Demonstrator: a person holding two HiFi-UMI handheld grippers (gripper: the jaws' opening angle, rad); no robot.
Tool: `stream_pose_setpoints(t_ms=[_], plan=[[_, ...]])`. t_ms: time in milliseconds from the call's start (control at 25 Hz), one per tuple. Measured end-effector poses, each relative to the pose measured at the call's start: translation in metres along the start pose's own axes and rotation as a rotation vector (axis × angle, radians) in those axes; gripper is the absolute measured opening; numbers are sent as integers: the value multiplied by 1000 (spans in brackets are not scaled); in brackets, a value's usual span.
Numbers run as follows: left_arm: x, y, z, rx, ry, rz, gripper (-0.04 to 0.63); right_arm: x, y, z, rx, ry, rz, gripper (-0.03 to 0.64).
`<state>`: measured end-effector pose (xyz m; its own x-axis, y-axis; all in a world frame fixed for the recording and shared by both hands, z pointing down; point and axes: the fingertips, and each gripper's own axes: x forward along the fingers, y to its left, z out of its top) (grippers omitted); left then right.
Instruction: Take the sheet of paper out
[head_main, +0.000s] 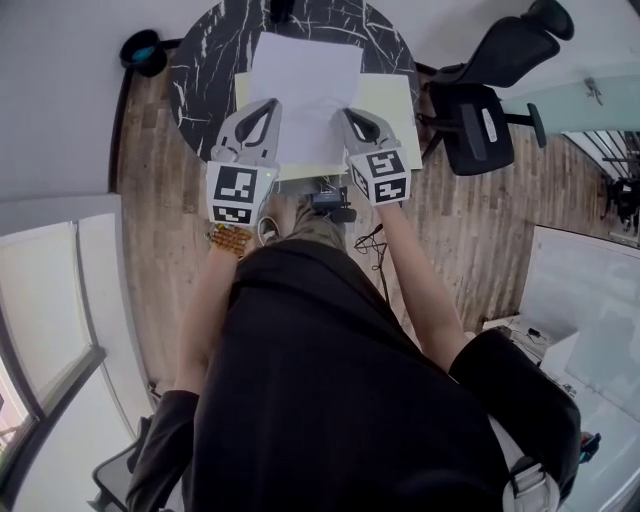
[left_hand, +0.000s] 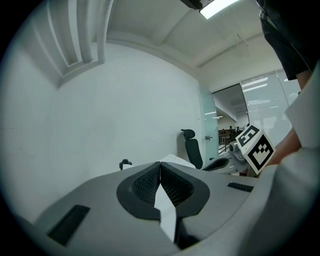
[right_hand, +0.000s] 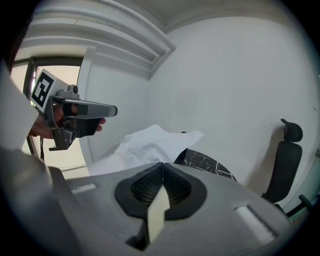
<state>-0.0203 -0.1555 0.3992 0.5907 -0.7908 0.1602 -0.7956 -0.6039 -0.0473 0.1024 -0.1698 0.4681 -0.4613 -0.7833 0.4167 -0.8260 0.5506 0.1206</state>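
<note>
I'm working two grippers | left gripper (head_main: 267, 104) jaws clamping one white sheet (head_main: 305, 85) | right gripper (head_main: 352, 114) jaws clamping one yellow folder (head_main: 393, 104) | one desk (head_main: 203, 70)

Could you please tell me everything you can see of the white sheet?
The sheet is plain white thin paper, slightly rumpled and lifted, blank on top. It lies over a pale yellow folder on the black marbled table. The left gripper is shut on its near left edge; the right gripper pinches the folder instead.
</note>
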Motion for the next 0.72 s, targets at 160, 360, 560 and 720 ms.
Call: stream_pose_setpoints(t_ms=[160, 360, 560, 720], plan=[[-6, 0, 4, 3, -13, 11, -3, -8, 4, 11, -17, -17, 2, -2], [-20, 6, 10, 6, -42, 27, -3, -14, 16, 28, -33, -51, -2, -2], [-30, 2, 18, 12, -61, 37, -3, -24, 31, 42, -66, -82, 17, -2], [-38, -3, 25, 24, -74, 36, -3, -33, 39, 56, -77, -110, 13, -2]])
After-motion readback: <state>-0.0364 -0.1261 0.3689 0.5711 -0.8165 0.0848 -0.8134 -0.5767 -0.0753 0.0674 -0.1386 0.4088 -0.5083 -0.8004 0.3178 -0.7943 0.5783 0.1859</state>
